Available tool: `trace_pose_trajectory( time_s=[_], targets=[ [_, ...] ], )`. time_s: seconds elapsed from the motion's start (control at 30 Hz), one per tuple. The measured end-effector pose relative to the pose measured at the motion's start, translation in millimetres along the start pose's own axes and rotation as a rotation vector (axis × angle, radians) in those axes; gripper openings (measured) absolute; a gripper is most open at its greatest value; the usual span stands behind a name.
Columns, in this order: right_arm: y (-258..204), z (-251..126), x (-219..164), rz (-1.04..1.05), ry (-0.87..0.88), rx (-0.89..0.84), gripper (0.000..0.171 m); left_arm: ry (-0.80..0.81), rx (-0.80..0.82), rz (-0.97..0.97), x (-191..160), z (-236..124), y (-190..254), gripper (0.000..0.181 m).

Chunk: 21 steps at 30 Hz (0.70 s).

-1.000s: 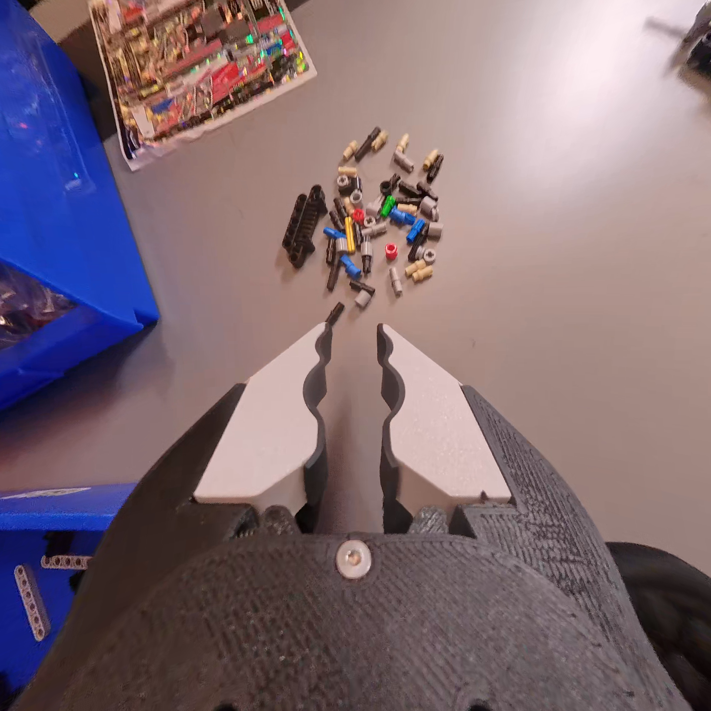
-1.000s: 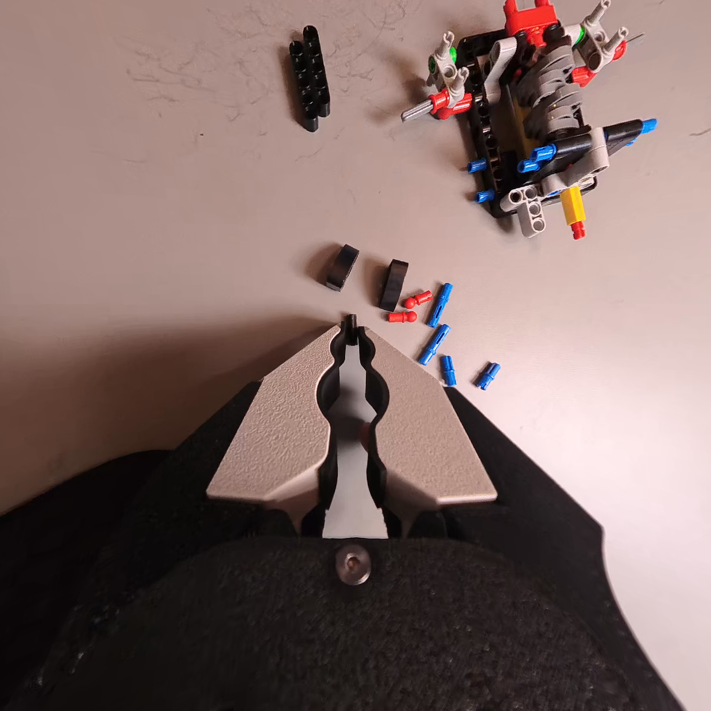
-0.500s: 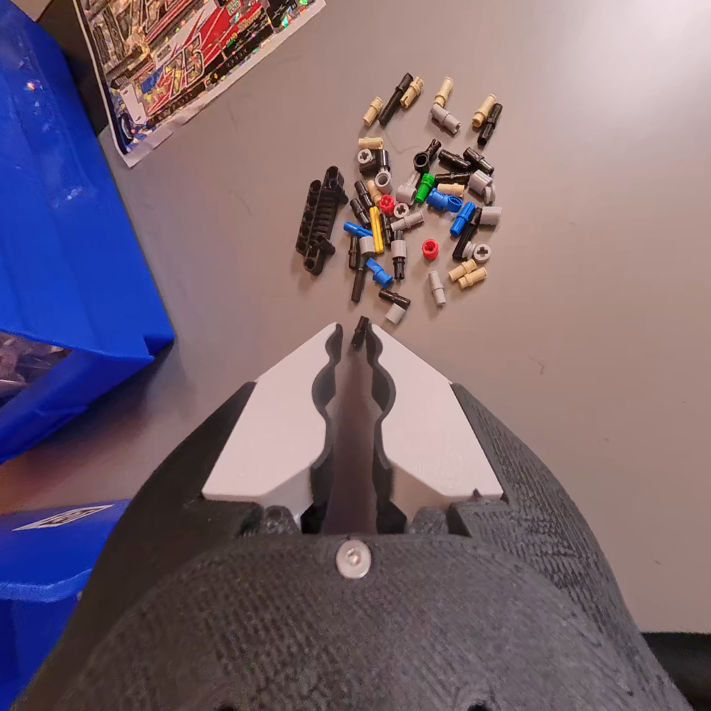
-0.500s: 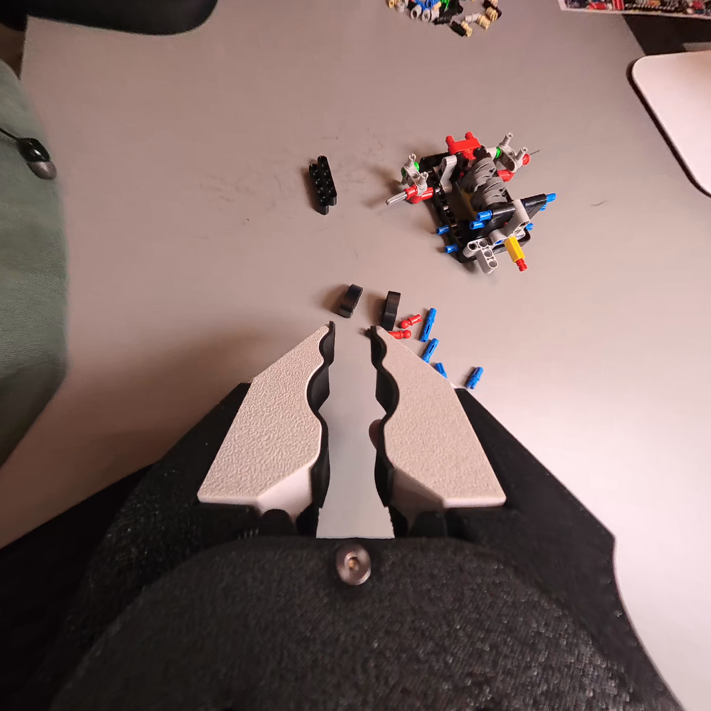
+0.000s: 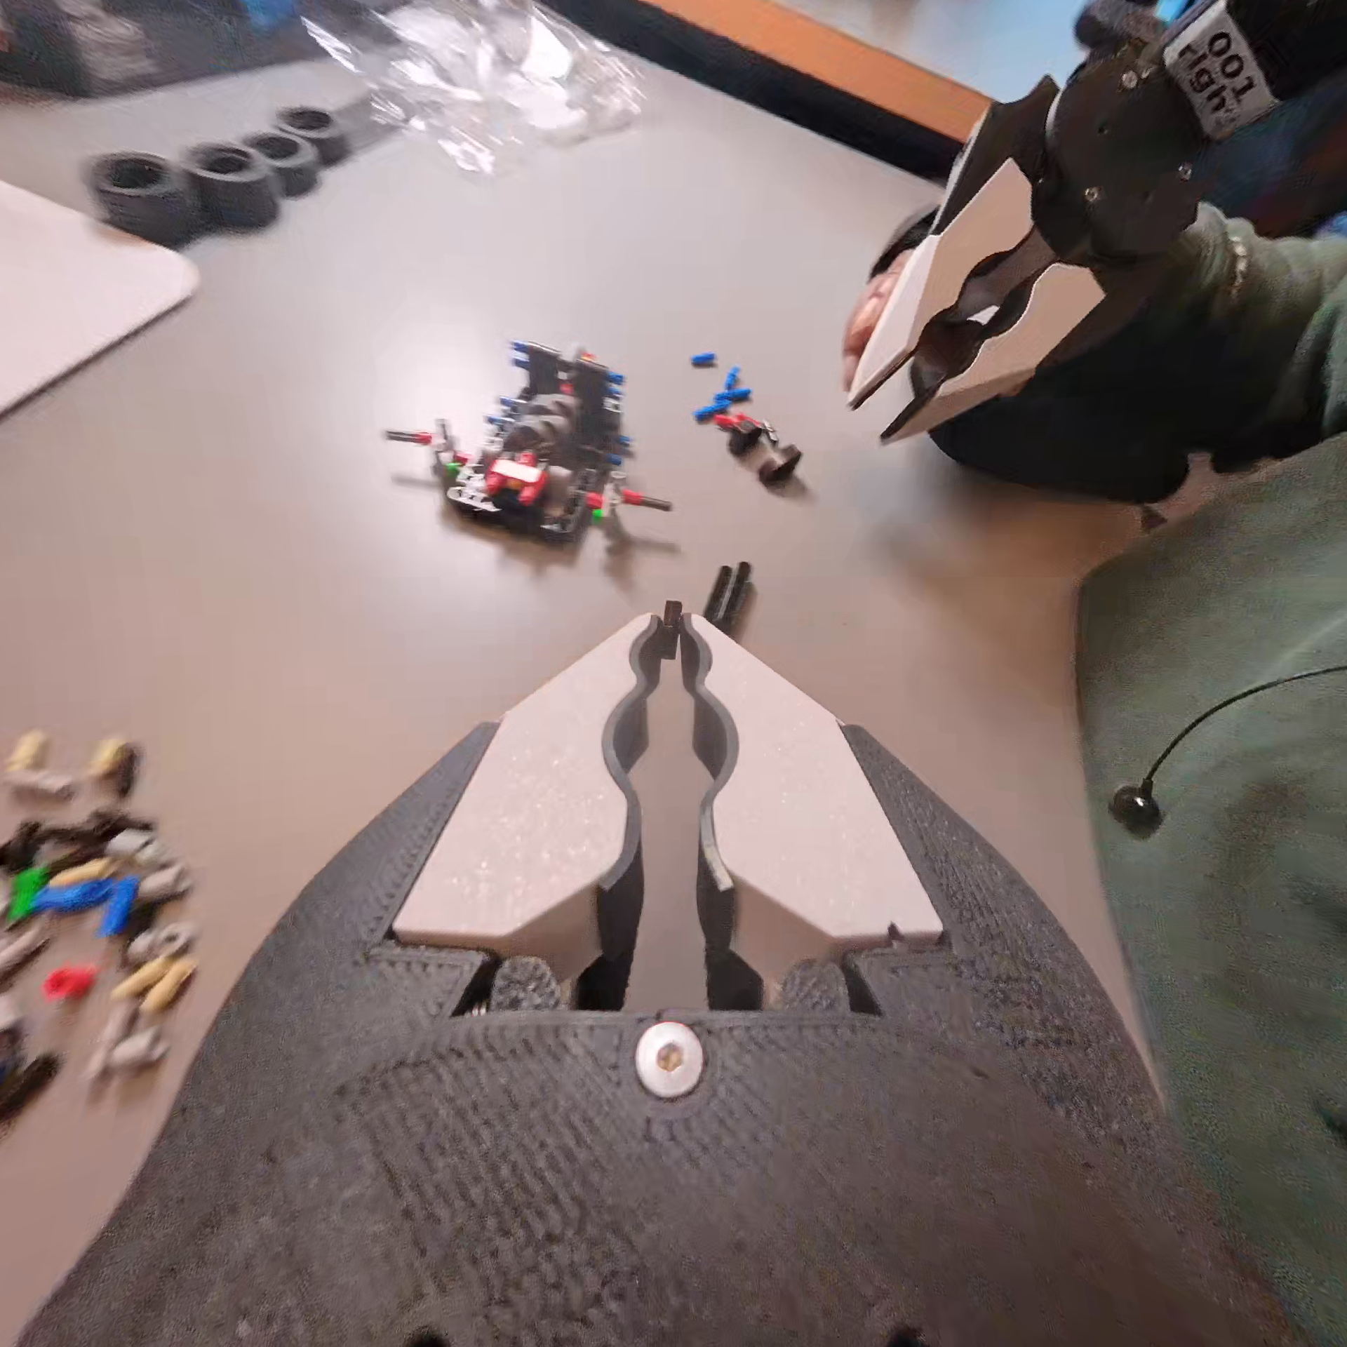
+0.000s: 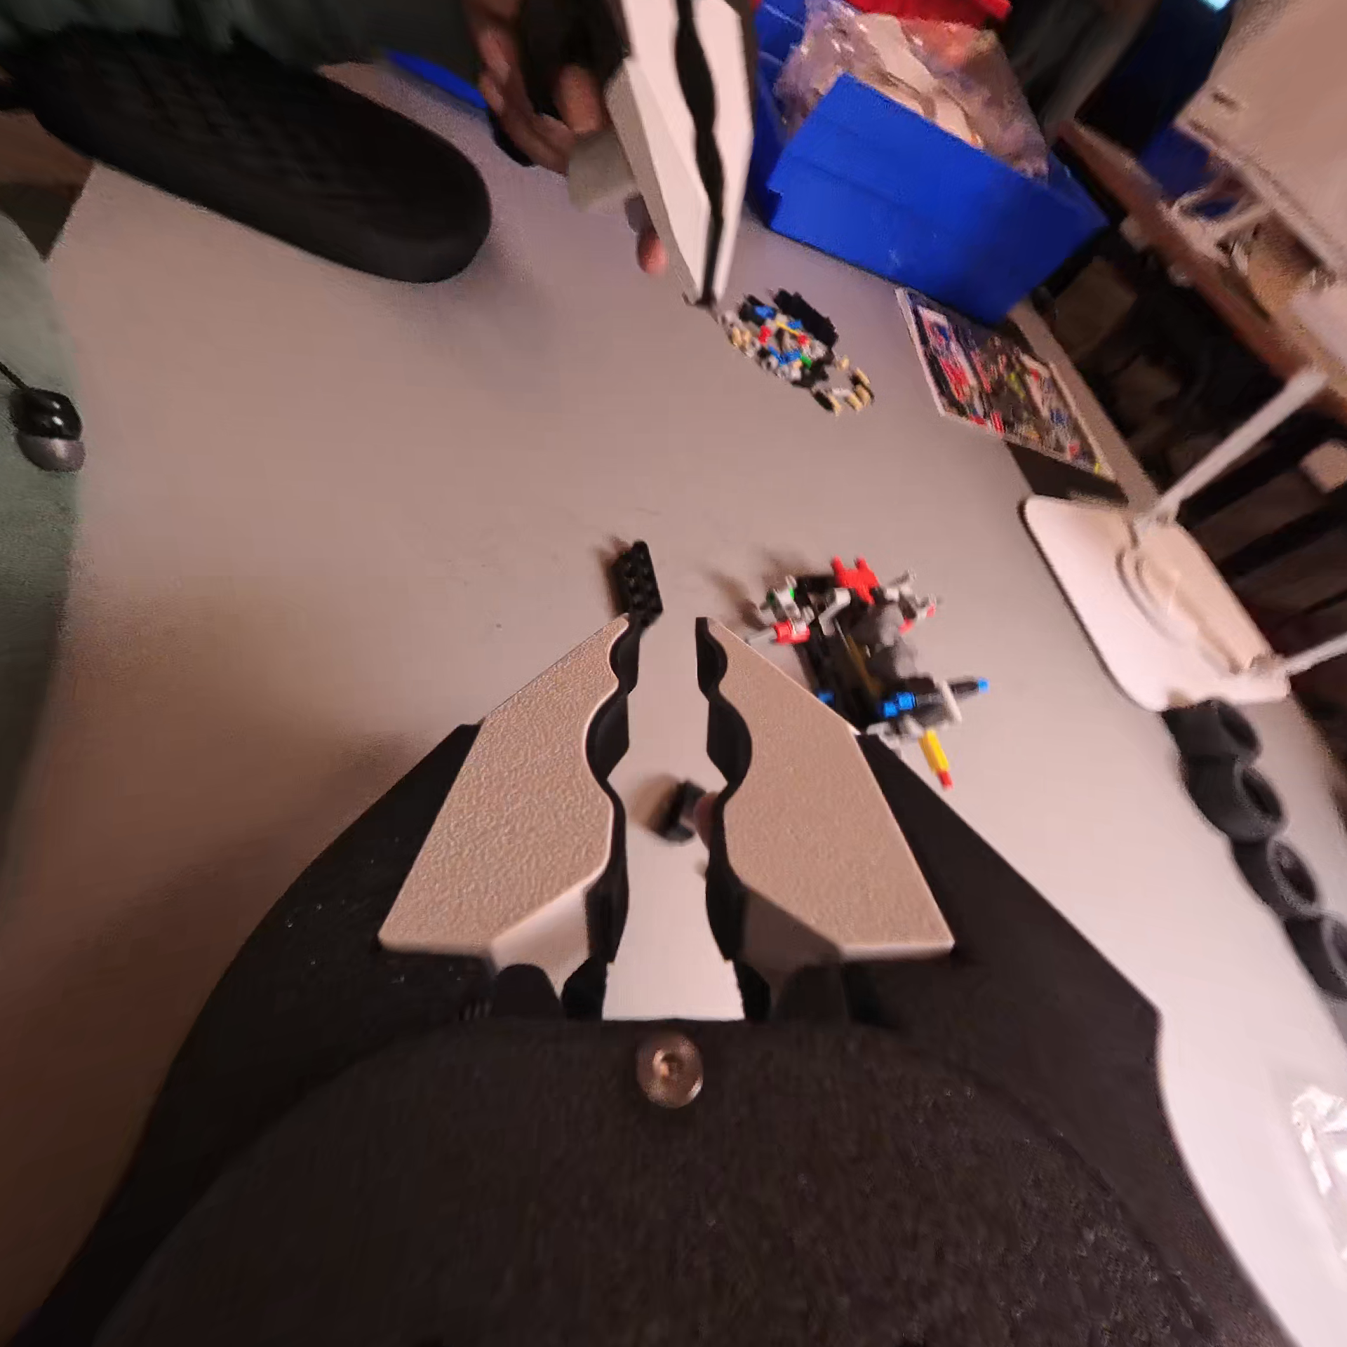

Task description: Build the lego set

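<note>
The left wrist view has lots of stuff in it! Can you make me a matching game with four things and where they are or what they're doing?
Things:
1. left hand-held gripper
2. right hand-held gripper
3. black tyres
4. half-built Lego model

States or places:
A. lined up in a row at the far left of the table
B. open and holding nothing
C. in the middle of the table, with blue pins sticking out
D. shut on a small black pin

Pairs: 1-D, 2-B, 3-A, 4-C

Bare table (image 6: 364,510) beside black beam (image 6: 639,579)
</note>
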State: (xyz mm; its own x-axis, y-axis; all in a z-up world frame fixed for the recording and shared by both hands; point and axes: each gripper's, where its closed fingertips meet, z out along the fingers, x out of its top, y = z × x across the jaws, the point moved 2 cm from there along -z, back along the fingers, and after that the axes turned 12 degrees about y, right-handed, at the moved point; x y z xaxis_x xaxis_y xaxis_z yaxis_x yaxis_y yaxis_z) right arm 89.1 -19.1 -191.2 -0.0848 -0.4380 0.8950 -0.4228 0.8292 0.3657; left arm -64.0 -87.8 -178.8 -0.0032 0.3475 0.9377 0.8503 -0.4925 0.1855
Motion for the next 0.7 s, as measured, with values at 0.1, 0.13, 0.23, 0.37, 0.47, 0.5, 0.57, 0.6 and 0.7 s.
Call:
trace_pose_trajectory(
  time_s=[0.1, 0.13, 0.23, 0.37, 0.47, 0.5, 0.57, 0.6, 0.7],
  targets=[
    [-9, 19, 9, -0.098, 0.005, 0.005, 0.014, -0.06, -0.046, 0.042, -1, 21, 10, 0.002],
    [-8, 22, 14, -0.107, 0.026, -0.016, 0.014, -0.054, -0.084, 0.015, 2, 25, 14, 0.002],
    [-3, 27, 28, -0.18, 0.066, -0.057, 0.014, -0.017, -0.281, -0.11, 10, 38, 47, 0.002],
    [-18, 34, 43, -0.273, 0.117, 0.004, 0.013, -0.022, -0.445, -0.193, 7, 55, 81, 0.002],
    [-25, 34, 41, -0.323, 0.1, 0.029, 0.002, -0.011, -0.473, -0.239, 5, 59, 84, 0.001],
    [-27, 33, 42, -0.322, 0.107, 0.035, 0.002, -0.008, -0.487, -0.259, 5, 58, 85, 0.001],
    [-29, 33, 42, -0.318, 0.104, 0.051, 0.004, -0.007, -0.499, -0.27, 4, 58, 87, 0.001],
    [-30, 33, 42, -0.322, 0.104, 0.057, 0.005, -0.006, -0.502, -0.27, 3, 59, 88, 0.001],
    [-31, 32, 41, -0.328, 0.103, 0.068, 0.004, -0.007, -0.509, -0.281, 2, 59, 88, 0.0]
  ],
)
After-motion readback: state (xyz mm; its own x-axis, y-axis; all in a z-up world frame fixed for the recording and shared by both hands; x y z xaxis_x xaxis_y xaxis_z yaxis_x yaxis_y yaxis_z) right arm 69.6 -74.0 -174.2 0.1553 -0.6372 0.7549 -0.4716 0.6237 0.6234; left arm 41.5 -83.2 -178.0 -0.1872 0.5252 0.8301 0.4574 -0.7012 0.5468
